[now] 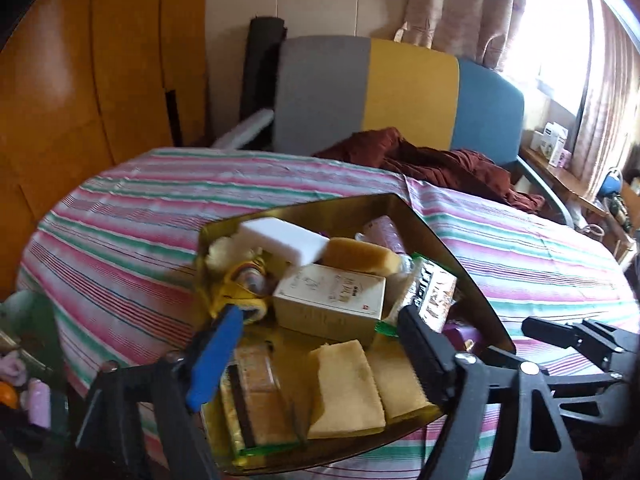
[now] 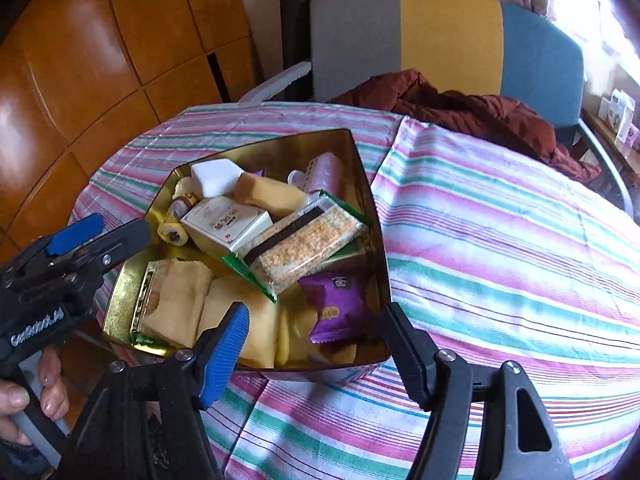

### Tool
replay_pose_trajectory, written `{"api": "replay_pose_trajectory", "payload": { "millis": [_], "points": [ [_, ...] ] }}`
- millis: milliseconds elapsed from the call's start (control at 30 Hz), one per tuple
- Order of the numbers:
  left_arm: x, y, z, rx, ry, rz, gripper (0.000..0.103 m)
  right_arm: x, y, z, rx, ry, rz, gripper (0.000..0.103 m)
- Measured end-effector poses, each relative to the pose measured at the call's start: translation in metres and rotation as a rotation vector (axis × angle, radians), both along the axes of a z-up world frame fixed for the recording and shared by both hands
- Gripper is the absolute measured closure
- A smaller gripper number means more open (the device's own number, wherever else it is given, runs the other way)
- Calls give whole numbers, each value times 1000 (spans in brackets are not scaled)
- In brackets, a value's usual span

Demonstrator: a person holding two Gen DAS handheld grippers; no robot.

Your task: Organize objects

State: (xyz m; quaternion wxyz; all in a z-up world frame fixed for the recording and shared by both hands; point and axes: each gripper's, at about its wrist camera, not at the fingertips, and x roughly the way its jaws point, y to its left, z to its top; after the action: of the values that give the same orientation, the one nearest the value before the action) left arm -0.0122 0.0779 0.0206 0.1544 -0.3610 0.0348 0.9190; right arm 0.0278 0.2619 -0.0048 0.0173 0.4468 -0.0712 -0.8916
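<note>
A gold tin box (image 2: pixel 360 168) sits on the striped tablecloth (image 2: pixel 500 240), full of snacks: a white block (image 2: pixel 214 178), a cream box (image 2: pixel 226 224), a sesame bar pack (image 2: pixel 304 248), a purple packet (image 2: pixel 340 306) and yellow wafers (image 2: pixel 180 304). The tin also shows in the left wrist view (image 1: pixel 440 240), with the cream box (image 1: pixel 332 300) and wafers (image 1: pixel 344 388). My left gripper (image 1: pixel 320 332) is open and empty over the tin's near left part; it shows in the right wrist view (image 2: pixel 100 234). My right gripper (image 2: pixel 314 330) is open and empty above the tin's near edge.
A grey, yellow and blue chair (image 2: pixel 440 36) stands behind the table with a dark red cloth (image 2: pixel 460 108) on it. Wooden cabinets (image 2: pixel 80 60) are at the left. A side shelf with boxes (image 1: pixel 554 142) is at the right. Small items (image 1: pixel 38 396) lie low left.
</note>
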Motion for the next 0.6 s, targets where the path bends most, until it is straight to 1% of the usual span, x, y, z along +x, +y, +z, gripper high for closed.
{"api": "replay_pose_trajectory", "payload": {
  "millis": [33,100,167,200,267,433,600],
  "points": [
    [2,0,1,-3,8,3,16,1,0,1,6,7,-6,33],
    [4,-1,3,-8,15,4,8,3,-1,4,25,24,-23,33],
    [9,0,4,-16,26,5,5,6,-1,8,43,42,-40,33],
    [11,1,6,-19,29,6,0,7,-1,9,52,50,-48,33],
    [16,2,7,-22,32,14,0,9,-2,12,68,65,-64,33],
    [21,3,5,-1,1,10,0,12,-1,15,81,77,-78,33],
    [25,0,7,44,-9,3,0,14,-3,17,96,87,-80,33]
  ]
}}
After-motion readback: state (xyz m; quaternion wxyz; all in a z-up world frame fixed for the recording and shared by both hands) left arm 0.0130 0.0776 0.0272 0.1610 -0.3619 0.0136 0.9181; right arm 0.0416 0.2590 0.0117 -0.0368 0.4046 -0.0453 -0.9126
